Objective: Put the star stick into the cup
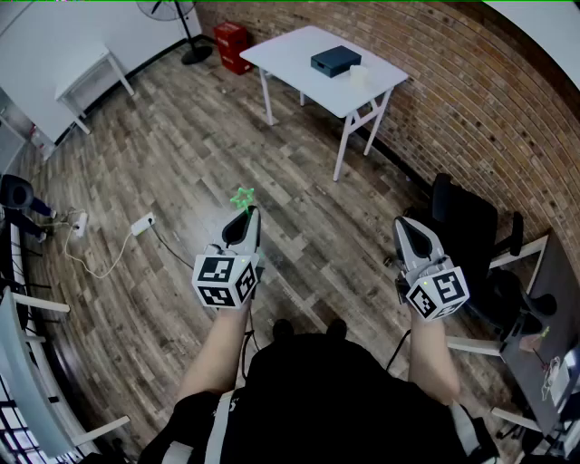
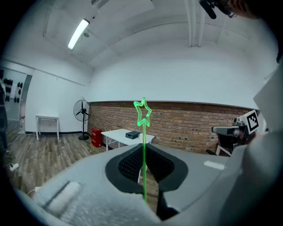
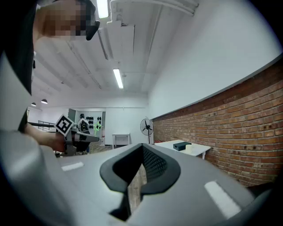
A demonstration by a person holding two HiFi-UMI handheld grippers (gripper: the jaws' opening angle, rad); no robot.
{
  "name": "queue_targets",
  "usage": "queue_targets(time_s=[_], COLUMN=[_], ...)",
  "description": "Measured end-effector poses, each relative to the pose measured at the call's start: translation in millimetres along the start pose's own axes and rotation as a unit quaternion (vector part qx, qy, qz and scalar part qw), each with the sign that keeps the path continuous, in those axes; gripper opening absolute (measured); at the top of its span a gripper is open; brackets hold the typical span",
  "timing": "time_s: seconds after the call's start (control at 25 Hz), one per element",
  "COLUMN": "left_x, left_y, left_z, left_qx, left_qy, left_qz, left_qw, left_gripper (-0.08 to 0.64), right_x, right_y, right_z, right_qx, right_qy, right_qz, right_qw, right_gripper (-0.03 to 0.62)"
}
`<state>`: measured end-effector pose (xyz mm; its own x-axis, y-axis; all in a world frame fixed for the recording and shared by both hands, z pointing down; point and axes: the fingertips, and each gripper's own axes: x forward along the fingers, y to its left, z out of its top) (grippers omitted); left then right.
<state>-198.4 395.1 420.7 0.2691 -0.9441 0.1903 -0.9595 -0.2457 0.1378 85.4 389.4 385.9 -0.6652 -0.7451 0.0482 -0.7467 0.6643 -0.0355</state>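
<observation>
a white folding table (image 1: 299, 56) stands by the brick wall (image 1: 471, 100), well apart from the person, with wood plank floor (image 1: 299, 181) between it and both grippers. a red crate (image 1: 233, 45) and a standing fan (image 1: 174, 13) sit beyond the table. a smaller white table (image 1: 89, 71) is at the far left, and a power strip (image 1: 143, 224) with its cord lies on the floor. a black chair (image 1: 467, 227) stands just beside the right gripper (image 1: 403, 227).

on the white table a pale cup (image 1: 359, 76) stands upright just beside a dark flat box (image 1: 335, 61); its inside is too small to make out.

the star stick (image 2: 143, 132) is a thin, bright green, translucent rod topped by an open star outline. it stands upright, pinched between the closed jaws of the left gripper (image 1: 246, 217), with the star above the tips. the right gripper's jaws are together with nothing between them.
</observation>
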Motion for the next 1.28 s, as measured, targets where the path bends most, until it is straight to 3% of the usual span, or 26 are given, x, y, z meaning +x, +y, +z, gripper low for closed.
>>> queue_targets(time_s=[0.32, 0.56, 0.8, 1.04, 1.28], left_x=[4.1, 11.9, 25.3, 38.0, 50.3], left_y=[-10.5, -38.5, -70.8, -121.4, -108.0], left_z=[5.0, -0.4, -4.6, -3.8, -19.2], left_qx=[0.014, 0.011, 0.01, 0.013, -0.008], left_qy=[-0.002, 0.004, 0.009, 0.007, 0.024], left_qz=[0.001, -0.008, -0.01, -0.035, -0.022], left_qw=[0.9999, 0.9999, 0.9999, 0.9993, 0.9994], left_gripper=[0.017, 0.017, 0.018, 0.018, 0.018], right_x=[-9.5, -26.6, -54.7, -78.9, -78.0], right_y=[-12.6, -10.0, -41.0, -73.1, -88.1], right_z=[5.0, -6.3, -17.7, -15.6, -27.5], right_qx=[0.012, 0.022, 0.049, 0.059, 0.074], right_qy=[-0.008, -0.002, -0.005, -0.009, 0.002], right_qz=[-0.005, 0.051, 0.029, 0.011, 0.007], right_qw=[1.0, 0.998, 0.998, 0.998, 0.997], right_gripper=[-0.009, -0.003, -0.002, -0.002, -0.002])
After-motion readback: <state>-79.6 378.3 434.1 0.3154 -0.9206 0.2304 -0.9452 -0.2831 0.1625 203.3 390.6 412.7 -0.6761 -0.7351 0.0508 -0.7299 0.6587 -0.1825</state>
